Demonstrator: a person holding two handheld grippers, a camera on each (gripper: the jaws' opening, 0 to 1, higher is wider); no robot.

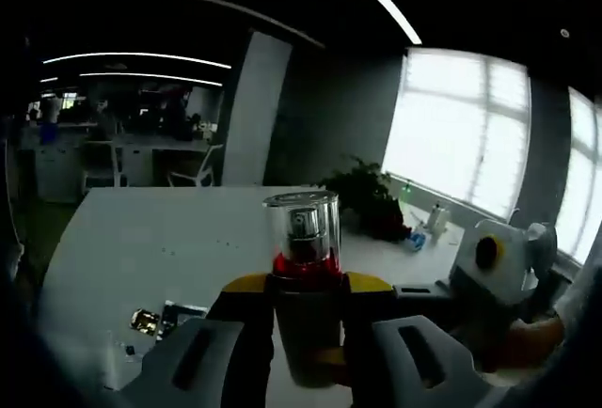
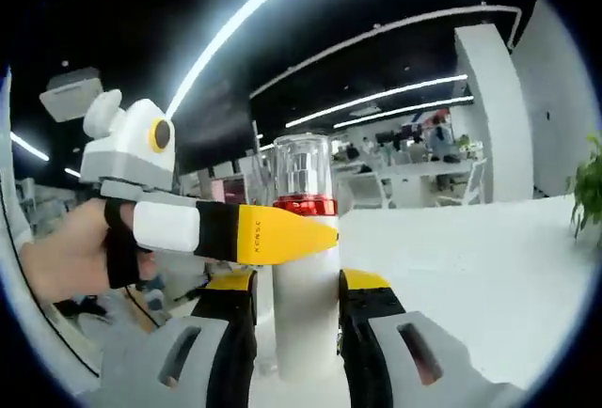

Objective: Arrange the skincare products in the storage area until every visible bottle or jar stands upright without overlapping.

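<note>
Pump bottle (image 2: 306, 267): white body, red collar, clear cap over the nozzle. Held upright in the air above a white table (image 2: 489, 267), gripped by both tools at once.

Right gripper (image 2: 299, 319): yellow-tipped jaws closed against the white body, one on each side, low on the bottle.

Left gripper (image 1: 303, 309): jaws pressed in on the bottle (image 1: 303, 239) just under the red collar. In the right gripper view this tool (image 2: 282, 232) comes in from the left, its yellow jaw lying across the bottle below the collar, and a person's hand (image 2: 71, 253) grips its handle.

On the table (image 1: 141, 239), well below the bottle: a small gold-coloured item (image 1: 144, 320) beside a dark flat packet (image 1: 182, 315); too small to identify. Further back, a potted plant (image 1: 362, 196) near bright windows (image 1: 461, 135).
</note>
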